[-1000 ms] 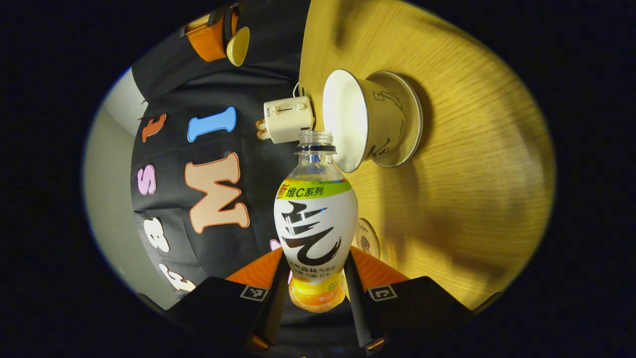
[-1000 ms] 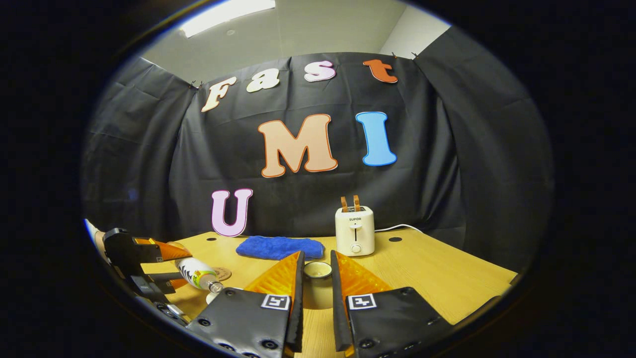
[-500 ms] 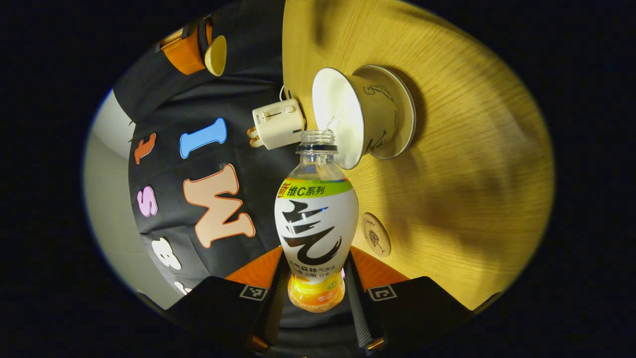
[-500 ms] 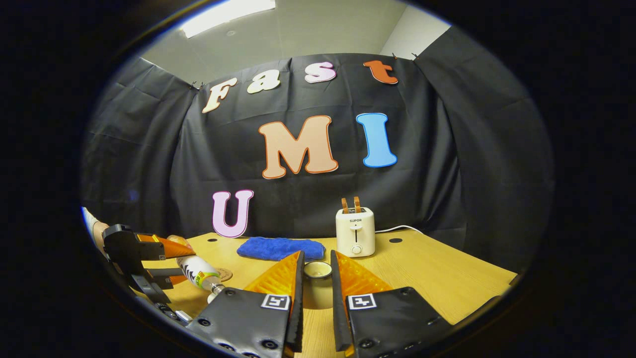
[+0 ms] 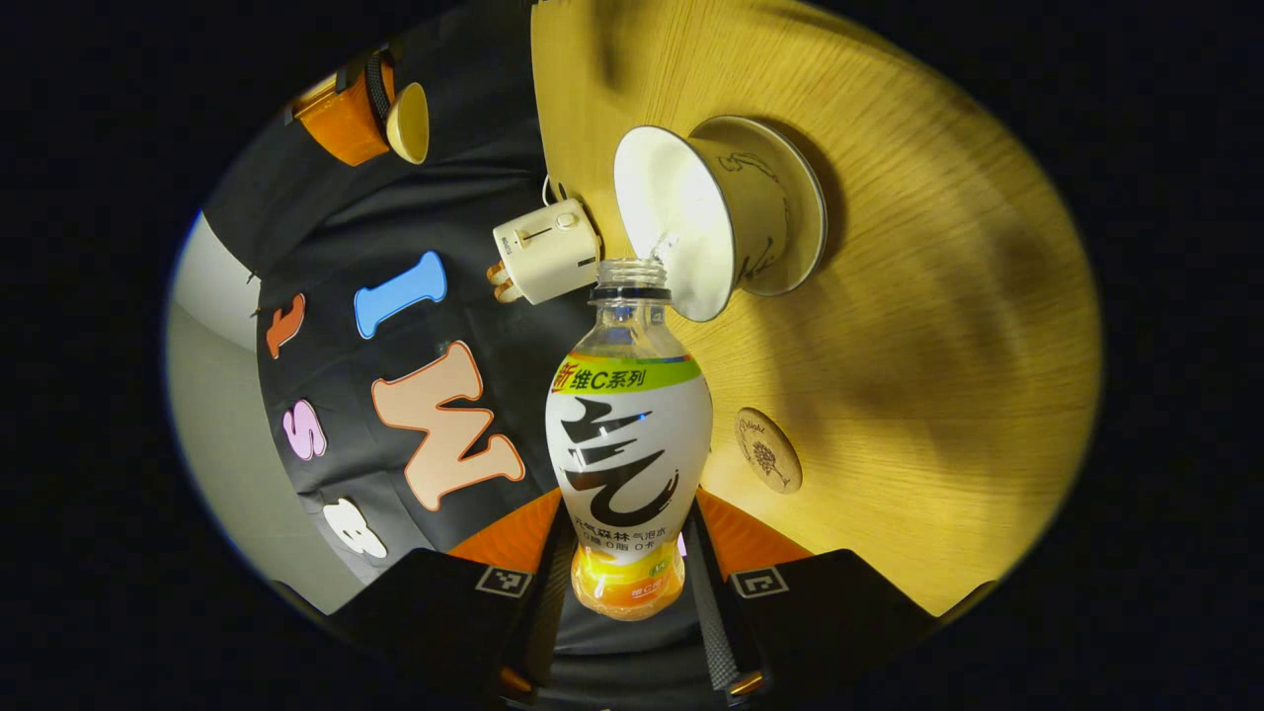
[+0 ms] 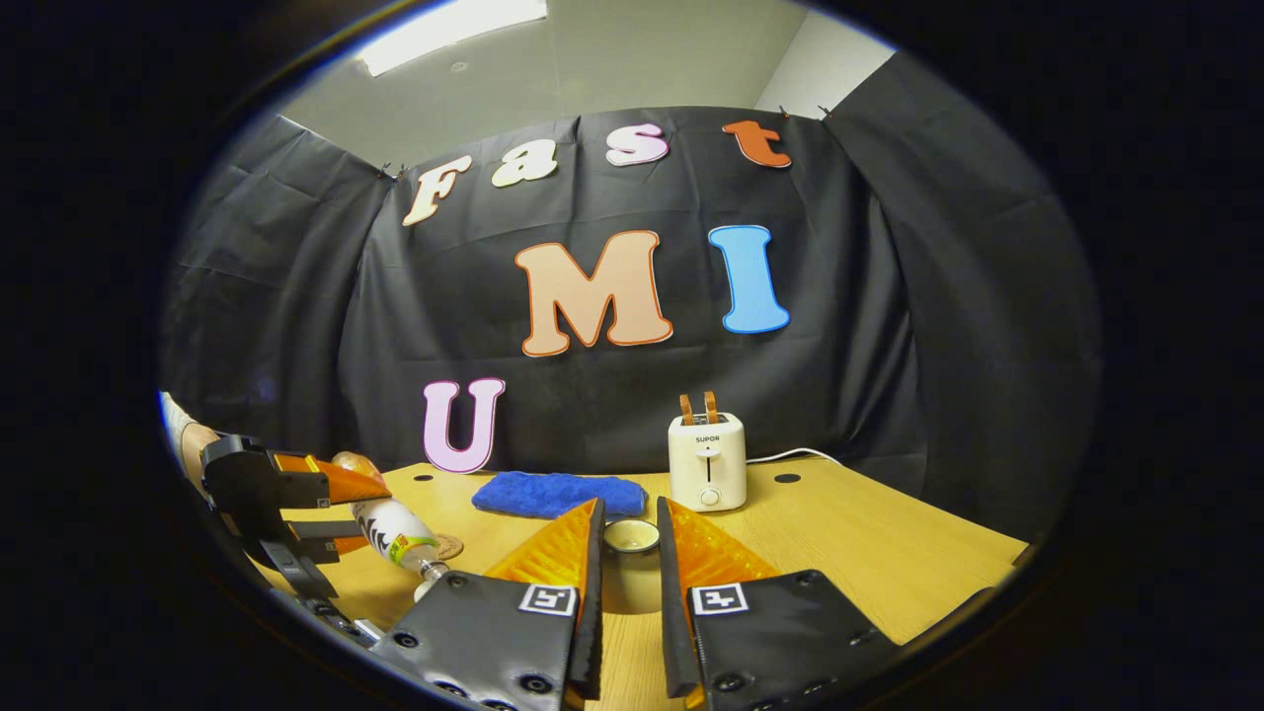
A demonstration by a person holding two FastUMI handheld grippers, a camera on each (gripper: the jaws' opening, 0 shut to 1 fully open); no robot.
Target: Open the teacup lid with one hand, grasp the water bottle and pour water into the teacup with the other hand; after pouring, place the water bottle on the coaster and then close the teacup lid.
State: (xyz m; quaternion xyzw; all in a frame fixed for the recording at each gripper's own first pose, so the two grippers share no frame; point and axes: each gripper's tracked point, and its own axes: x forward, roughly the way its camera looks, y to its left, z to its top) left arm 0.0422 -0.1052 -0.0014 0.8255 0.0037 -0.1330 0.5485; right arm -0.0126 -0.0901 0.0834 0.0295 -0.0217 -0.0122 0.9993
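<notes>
Toward the tabletop's left edge in the right gripper view, our left gripper (image 5: 632,568) pinches the water bottle (image 5: 628,444), tipped with its mouth at the teacup (image 5: 716,217); pouring looks underway. The coaster (image 5: 768,450) waits bare just beside it. Further right, our right gripper (image 6: 629,553) pinches the lid (image 6: 632,536), held aloft; open tabletop (image 6: 869,543) lies beyond.

The bottle (image 5: 628,434) (white label, green band, orange base, cap off) lay tipped, its mouth at the rim of the cup (image 5: 706,222), a thin stream entering. The white cup stood open on its saucer (image 5: 805,212). The lid (image 6: 632,535) was held aloft. The round coaster (image 5: 768,450) lay bare nearby.
</notes>
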